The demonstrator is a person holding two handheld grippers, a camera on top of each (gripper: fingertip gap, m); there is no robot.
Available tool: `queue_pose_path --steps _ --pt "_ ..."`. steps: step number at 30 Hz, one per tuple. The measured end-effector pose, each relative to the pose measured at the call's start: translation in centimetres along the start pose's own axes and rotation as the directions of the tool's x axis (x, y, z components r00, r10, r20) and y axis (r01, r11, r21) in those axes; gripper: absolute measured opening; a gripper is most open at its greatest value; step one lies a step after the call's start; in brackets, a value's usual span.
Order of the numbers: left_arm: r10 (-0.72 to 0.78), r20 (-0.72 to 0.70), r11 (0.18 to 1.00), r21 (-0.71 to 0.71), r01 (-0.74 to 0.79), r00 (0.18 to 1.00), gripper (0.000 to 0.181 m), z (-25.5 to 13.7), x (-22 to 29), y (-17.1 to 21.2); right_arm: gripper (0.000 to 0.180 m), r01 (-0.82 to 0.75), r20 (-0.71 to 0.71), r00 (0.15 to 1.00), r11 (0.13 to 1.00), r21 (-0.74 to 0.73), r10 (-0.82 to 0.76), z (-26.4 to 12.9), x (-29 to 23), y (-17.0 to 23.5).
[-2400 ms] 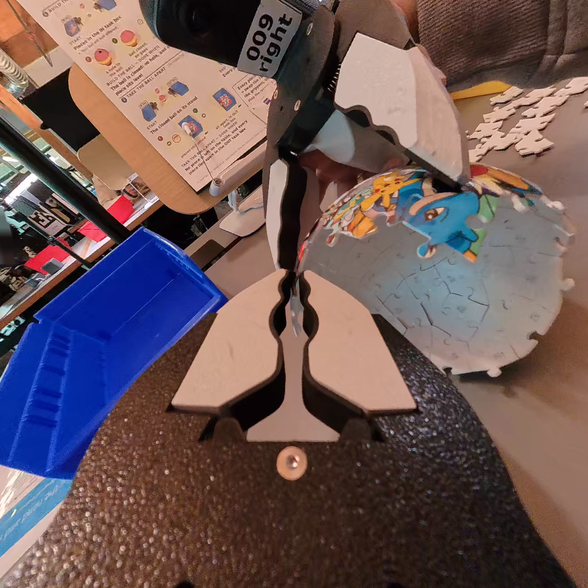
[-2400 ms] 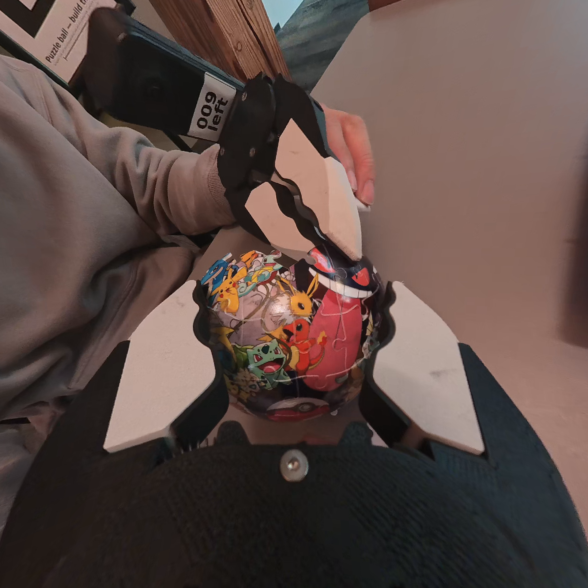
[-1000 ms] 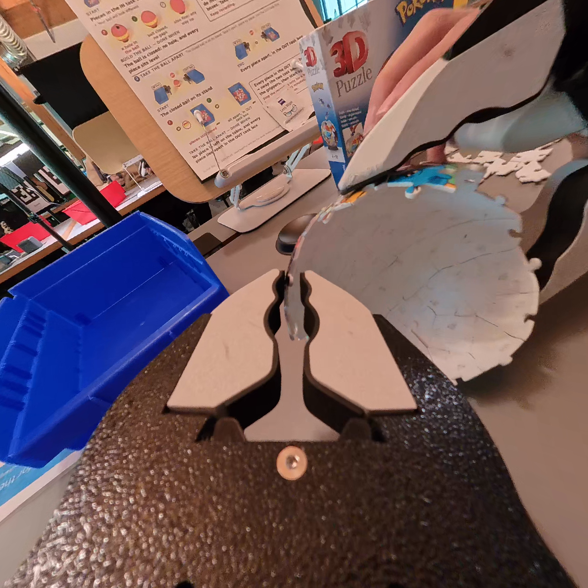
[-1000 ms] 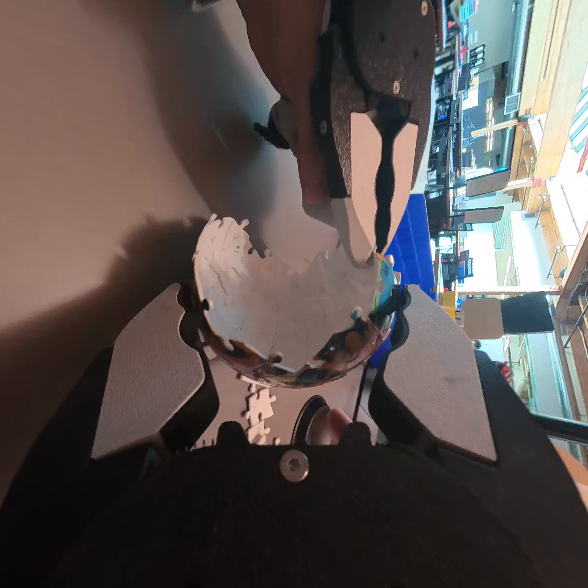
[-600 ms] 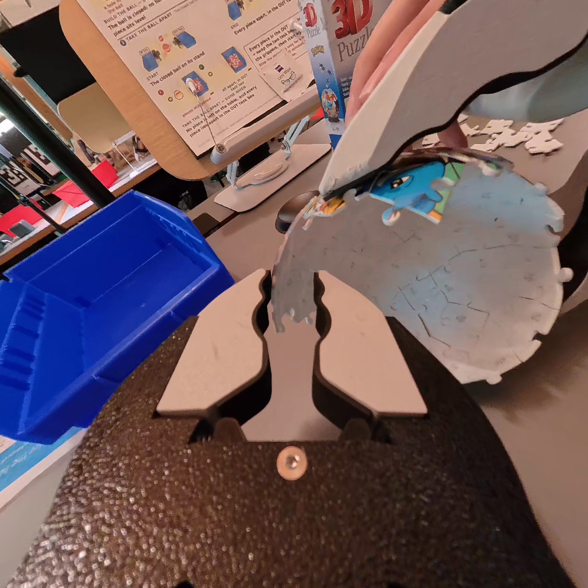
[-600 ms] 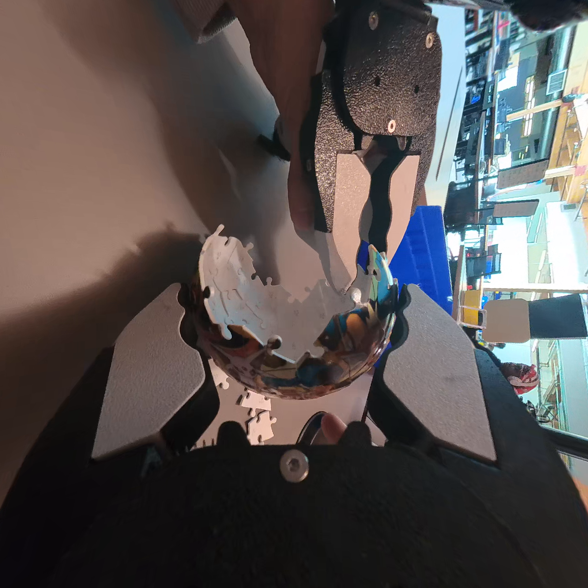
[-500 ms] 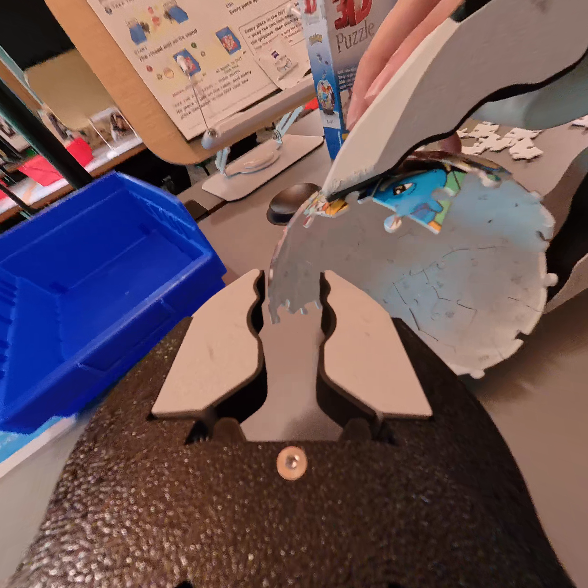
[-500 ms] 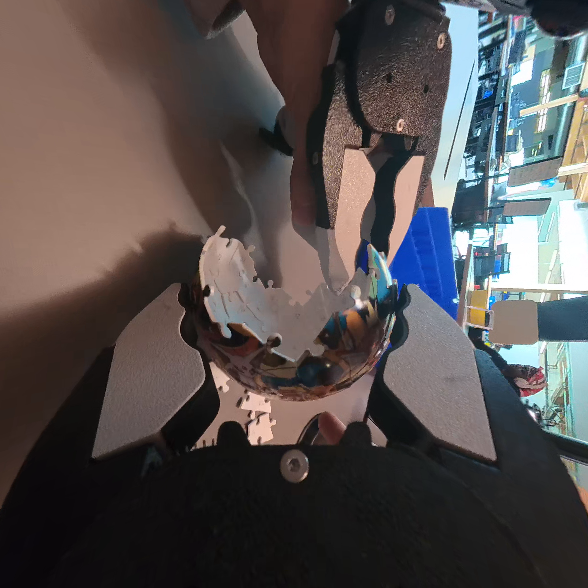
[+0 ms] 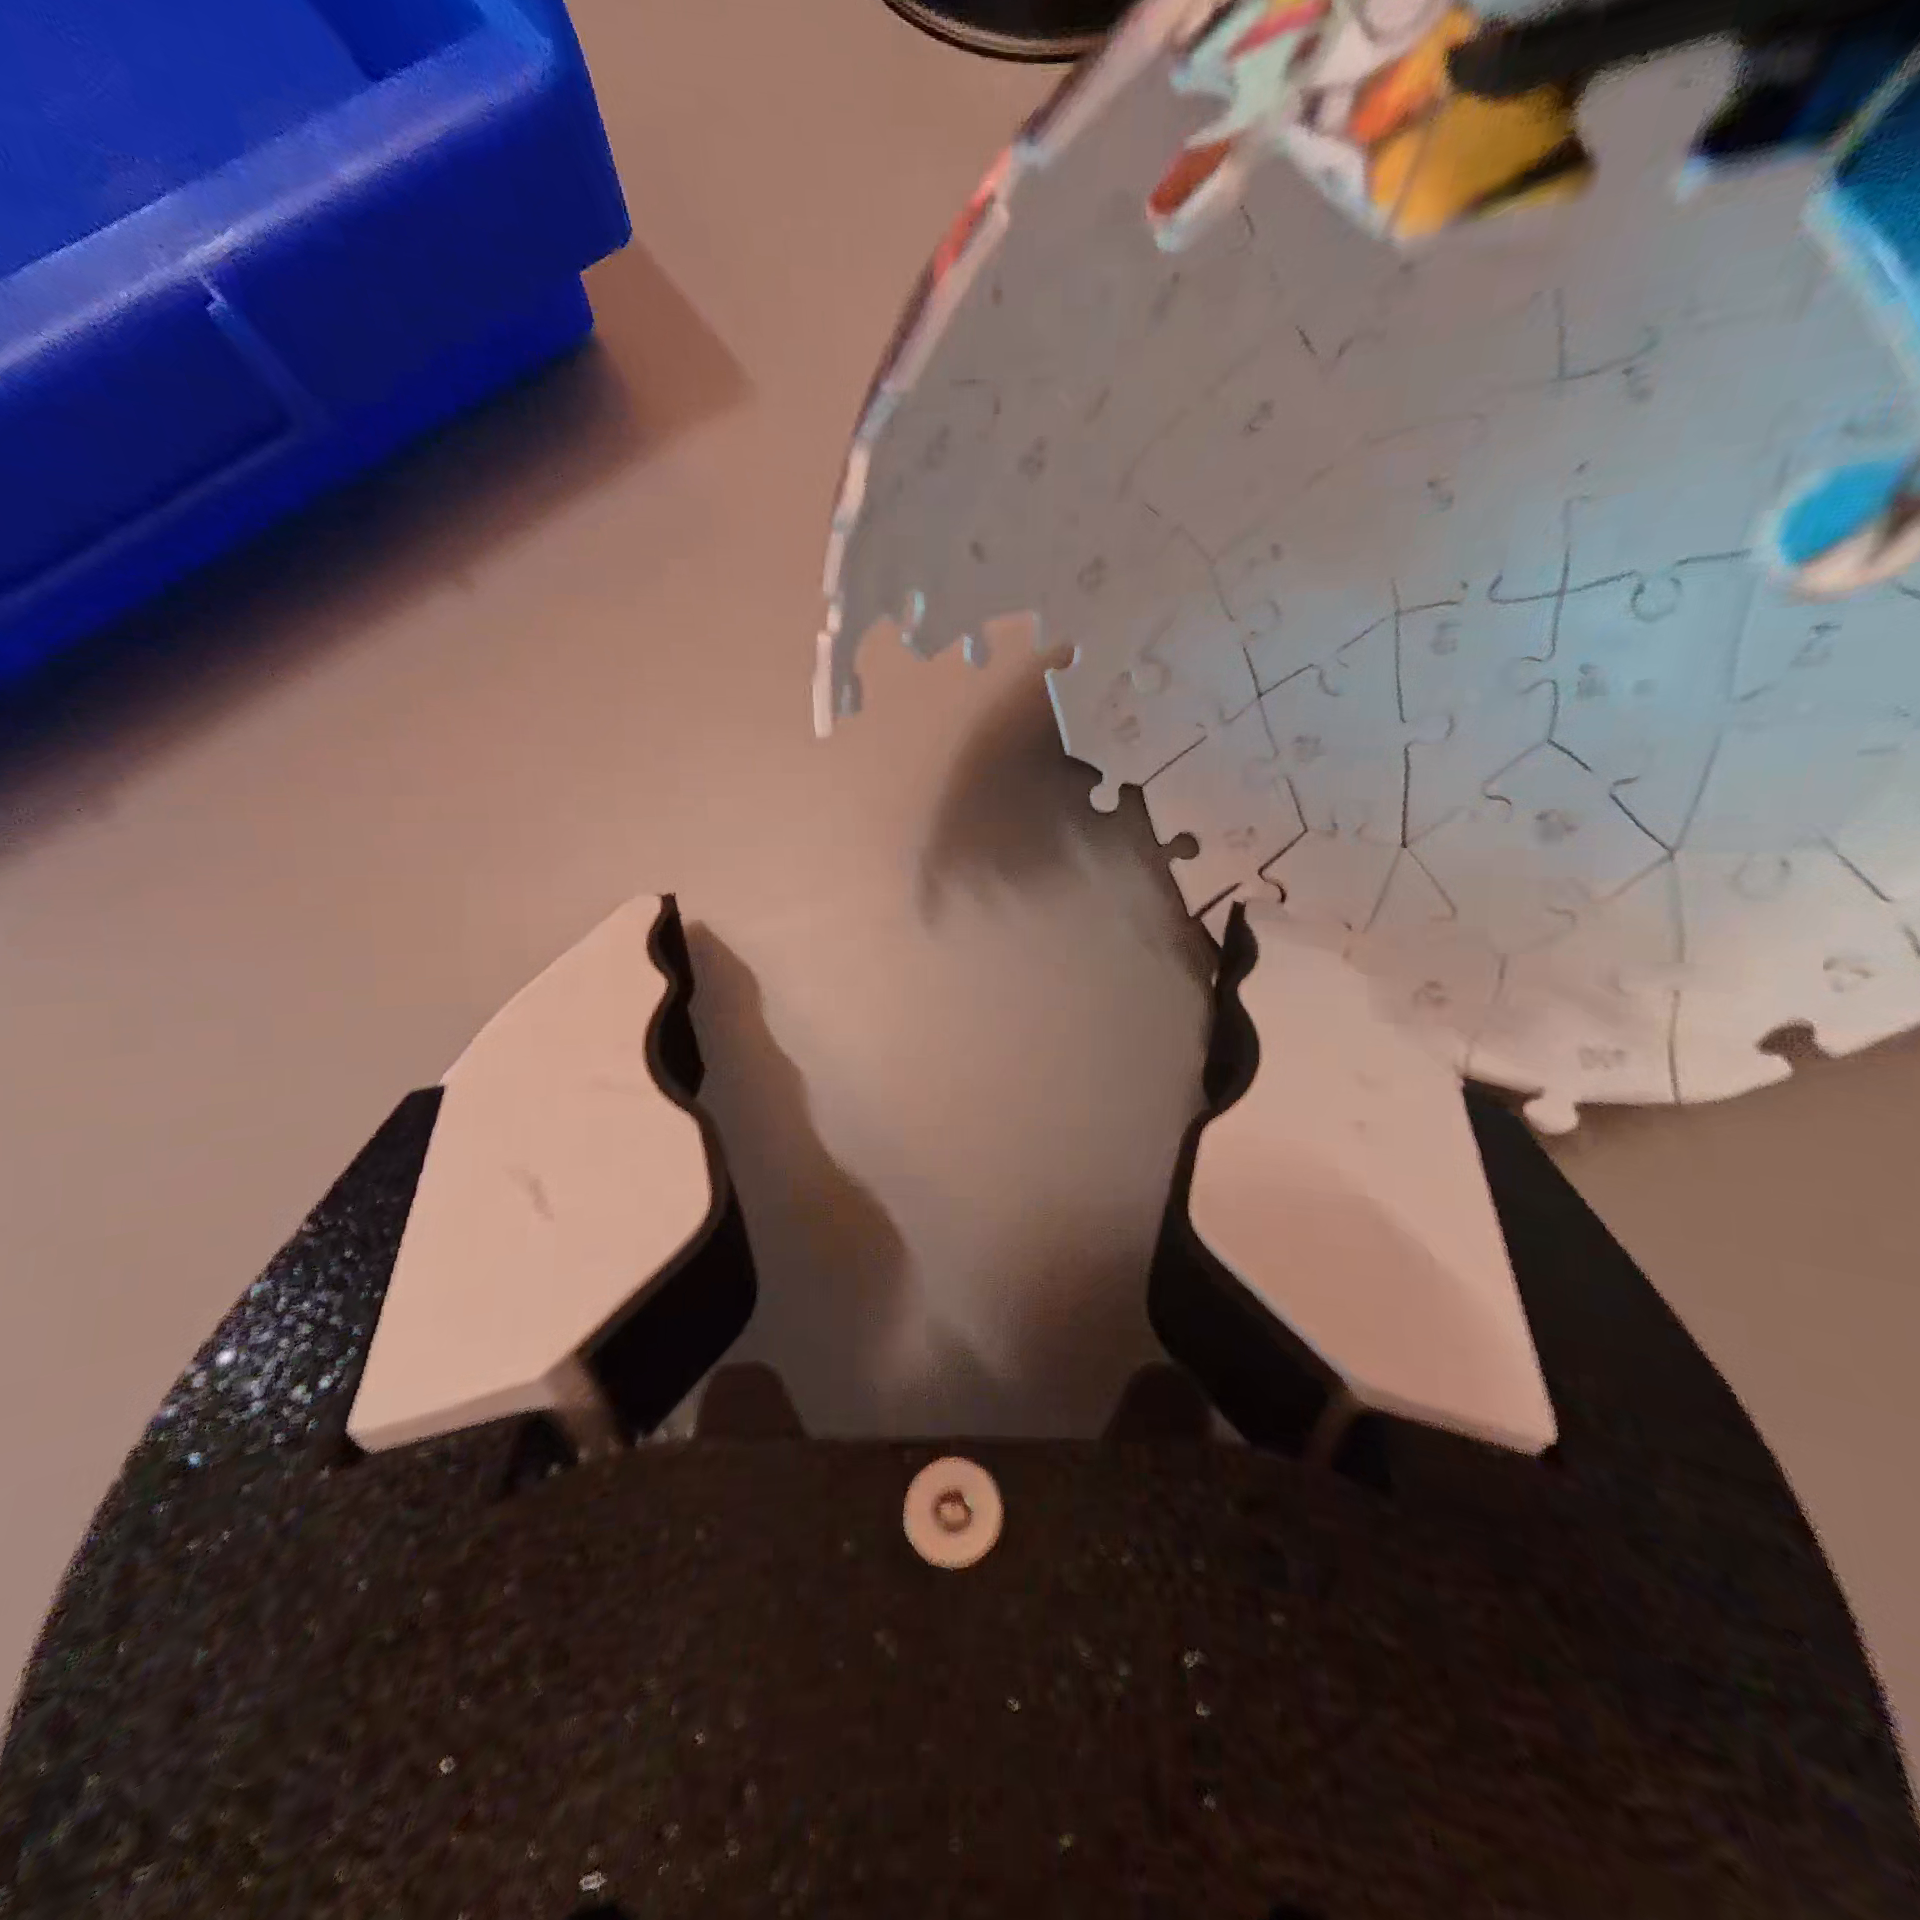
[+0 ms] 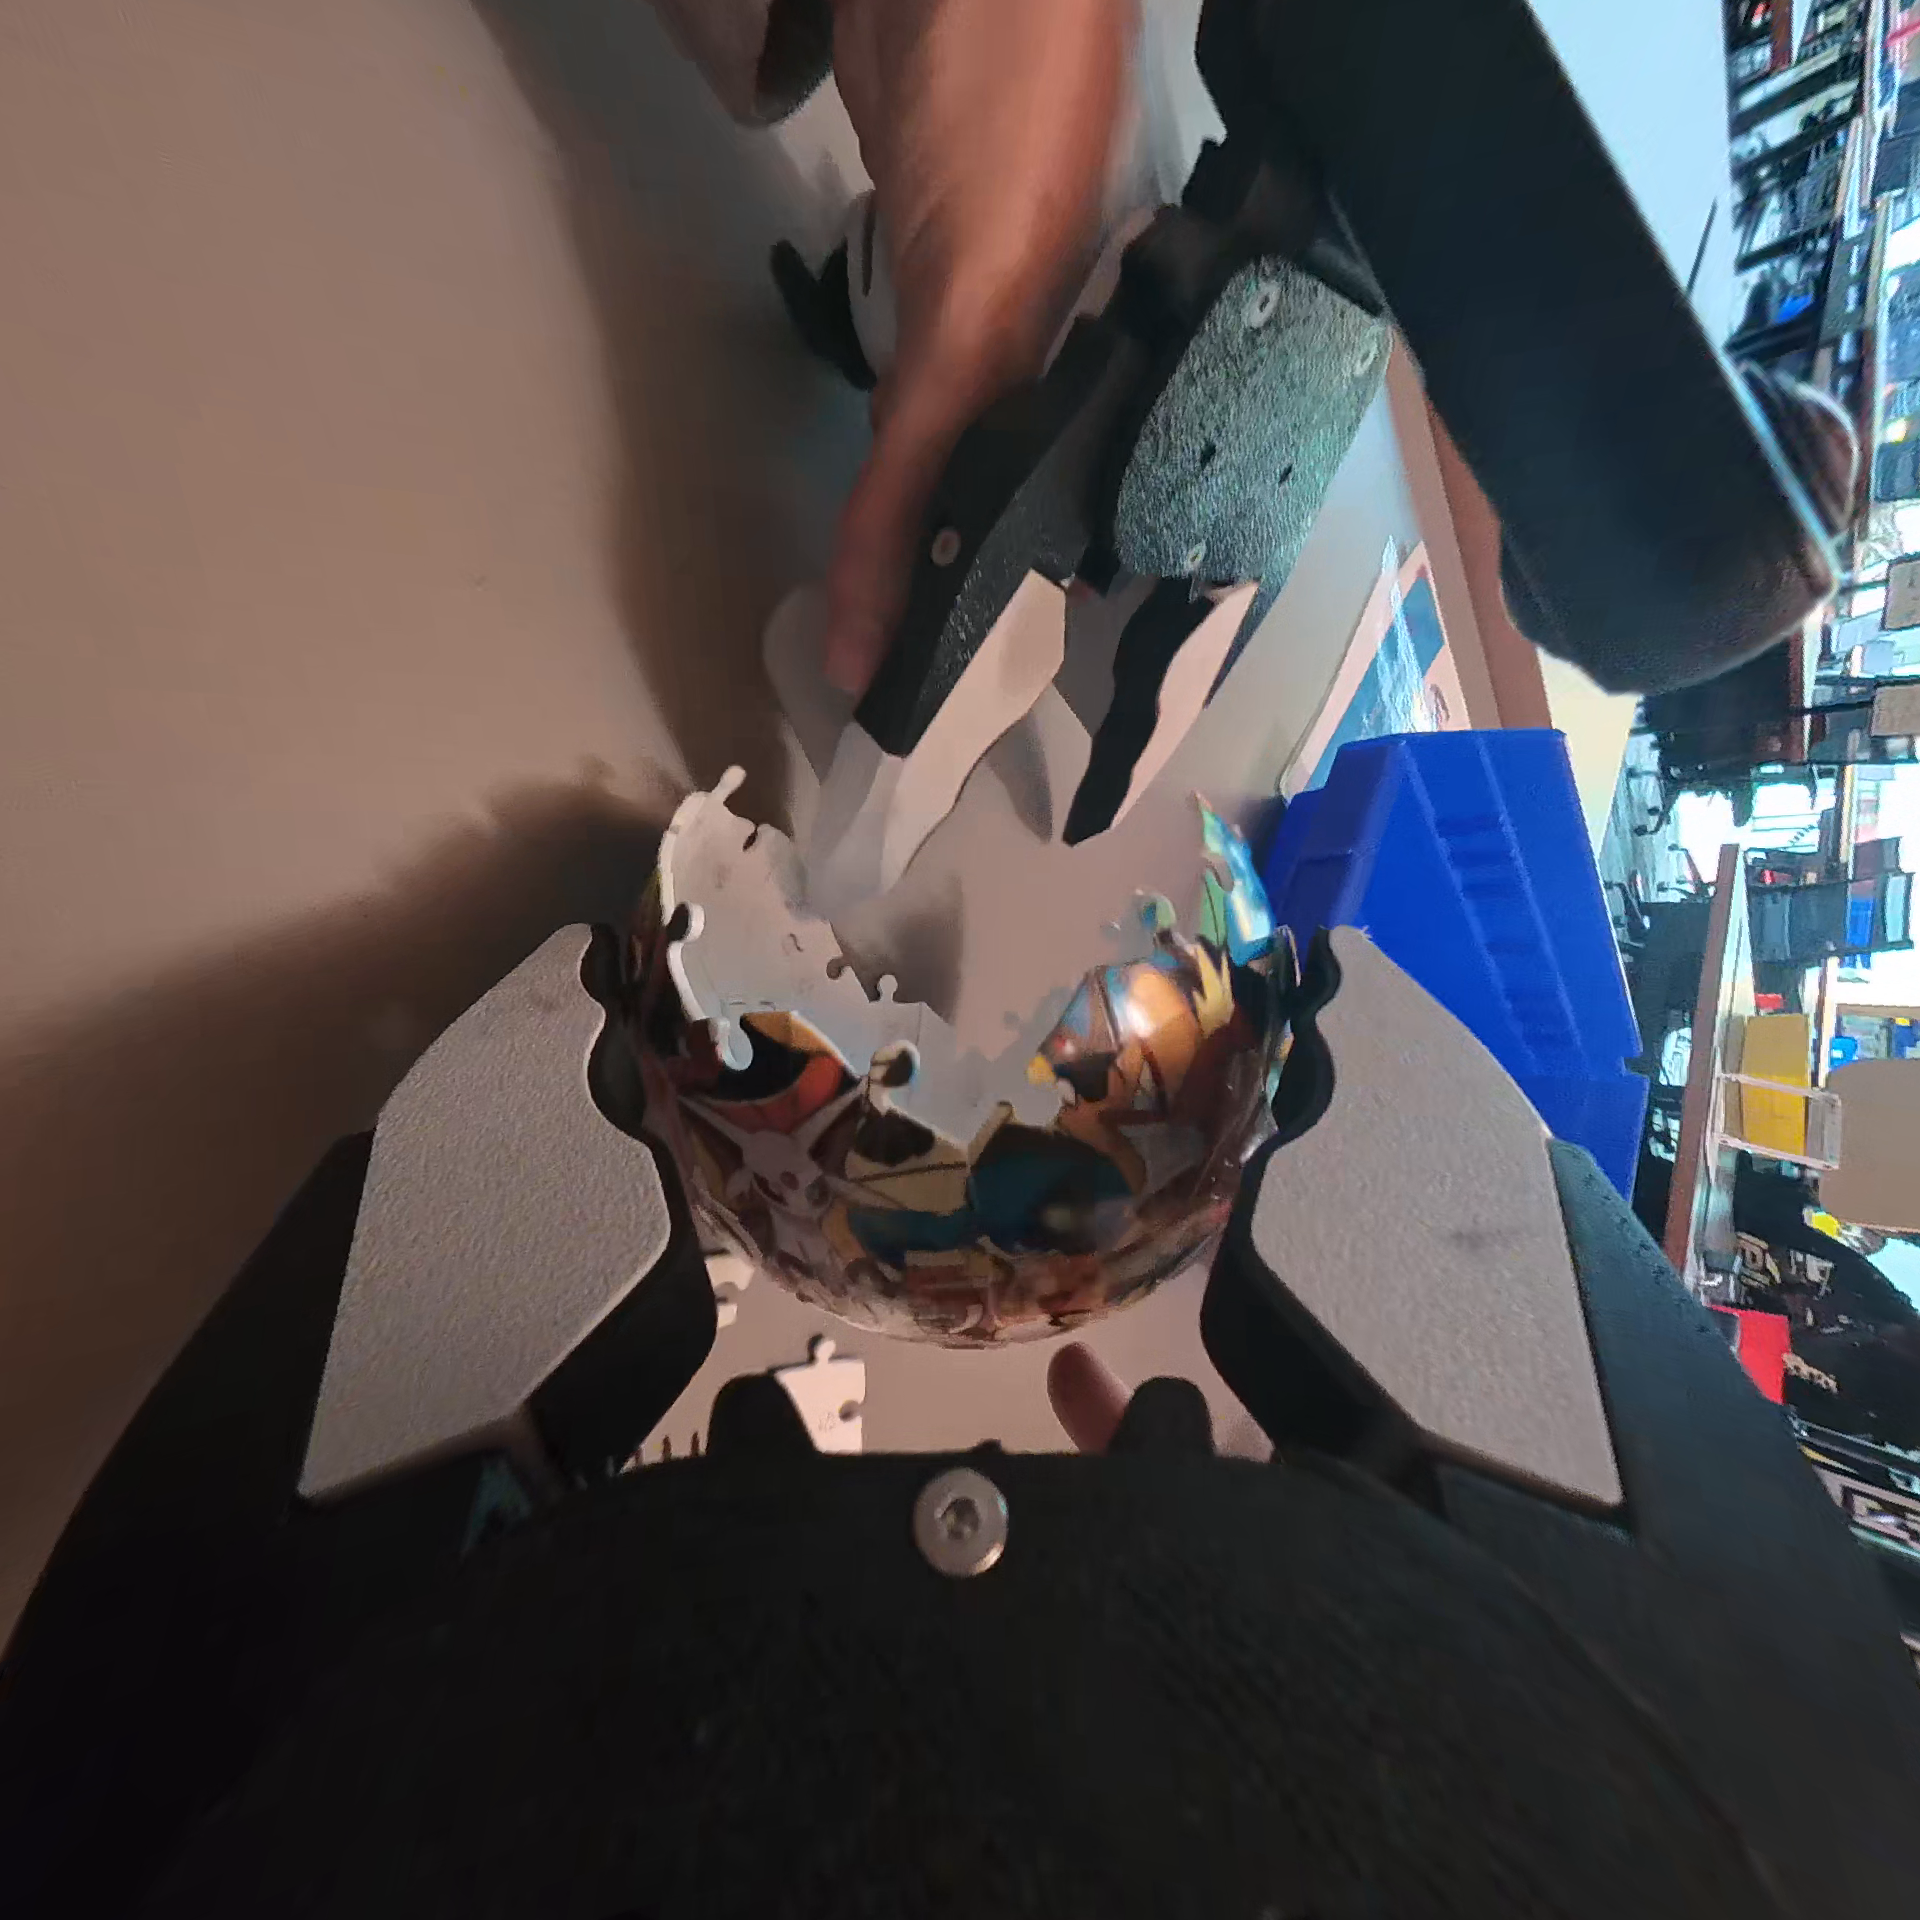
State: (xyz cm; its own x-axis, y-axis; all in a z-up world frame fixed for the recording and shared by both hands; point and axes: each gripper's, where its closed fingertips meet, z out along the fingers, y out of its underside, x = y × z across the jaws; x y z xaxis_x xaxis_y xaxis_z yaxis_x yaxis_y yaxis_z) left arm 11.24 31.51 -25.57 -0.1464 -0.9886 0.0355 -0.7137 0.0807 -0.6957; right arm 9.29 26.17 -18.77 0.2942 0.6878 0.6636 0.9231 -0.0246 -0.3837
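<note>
A partly built puzzle ball, a hollow shell with a colourful cartoon outside and a white inside, sits between my right gripper's fingers, which are shut on its sides. The shell's rim is jagged and has a deep gap. In the left wrist view the shell fills the upper right, white inside towards me. My left gripper is open and empty just below the shell's broken rim, over the grey table. The right wrist view shows it held by a hand, pointing at the gap.
A blue plastic bin stands at the left on the table and also shows in the right wrist view. A loose white puzzle piece lies on the table under the shell. A dark round object sits at the far edge.
My left gripper was shut on the shell's rim; now it has opened, let go and drawn back, tilted down at the table. The right gripper still holds the shell.
</note>
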Motion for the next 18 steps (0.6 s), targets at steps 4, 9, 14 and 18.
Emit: queue_pose_path --steps 4,9,14,18 --pt "0.007 -0.033 0.999 -0.034 -0.008 0.999 0.095 0.47 -0.2 -0.01 0.119 -0.023 0.014 1.0 0.999 0.033 0.022 0.32 0.14 -0.31" --pt "0.018 -0.059 0.998 -0.053 -0.021 0.998 0.095 0.67 0.0 -0.05 0.12 -0.072 0.006 0.997 0.996 0.051 0.072 0.21 0.52 0.09" --pt "0.018 -0.06 0.996 -0.08 -0.023 0.998 0.094 0.71 -0.03 0.0 0.121 -0.127 0.003 0.992 0.988 0.091 0.127 0.28 0.84 0.2" --pt "0.021 -0.053 0.992 -0.12 -0.027 0.998 0.094 0.71 -0.02 0.1 0.121 -0.138 0.002 0.99 0.983 0.122 0.138 0.43 1.0 -0.05"
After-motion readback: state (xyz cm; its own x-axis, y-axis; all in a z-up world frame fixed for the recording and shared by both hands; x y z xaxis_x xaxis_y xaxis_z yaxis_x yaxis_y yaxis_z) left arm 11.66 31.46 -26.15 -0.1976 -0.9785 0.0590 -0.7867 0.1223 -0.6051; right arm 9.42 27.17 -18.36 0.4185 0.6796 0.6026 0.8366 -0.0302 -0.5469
